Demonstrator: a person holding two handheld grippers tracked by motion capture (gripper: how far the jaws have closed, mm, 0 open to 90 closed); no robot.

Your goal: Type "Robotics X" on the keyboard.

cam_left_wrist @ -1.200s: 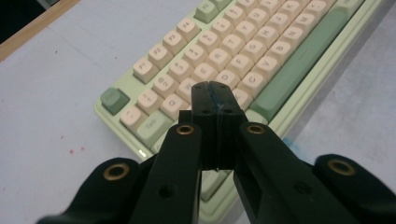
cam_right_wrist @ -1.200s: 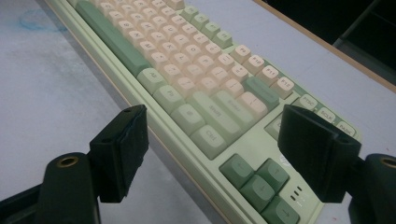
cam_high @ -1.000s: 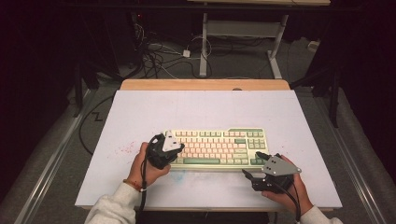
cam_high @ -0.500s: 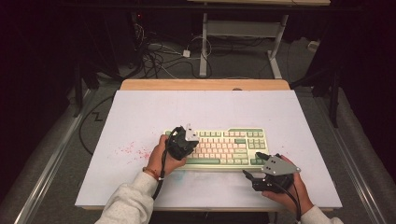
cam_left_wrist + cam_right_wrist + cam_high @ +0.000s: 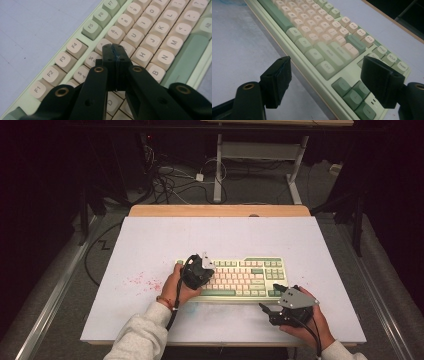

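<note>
I see the cream and green plastic keyboard (image 5: 240, 277) near the front of the white, red-stained table top (image 5: 150, 250), my left gripper (image 5: 115, 51) closed empty over its keys, my right gripper (image 5: 332, 75) wide open beside it, dark cable-strewn floor (image 5: 180, 180) behind.

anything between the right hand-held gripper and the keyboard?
Nothing: bare table separates the open right hand-held gripper from the keyboard in the high view.

A white table top (image 5: 150, 245) with a wooden far edge (image 5: 220, 210) spreads beyond the tongs. Farther off, cables (image 5: 170, 177) tangle on grey floor (image 5: 260, 190) around pale desk legs (image 5: 218, 165). The surrounding room is dark.
</note>
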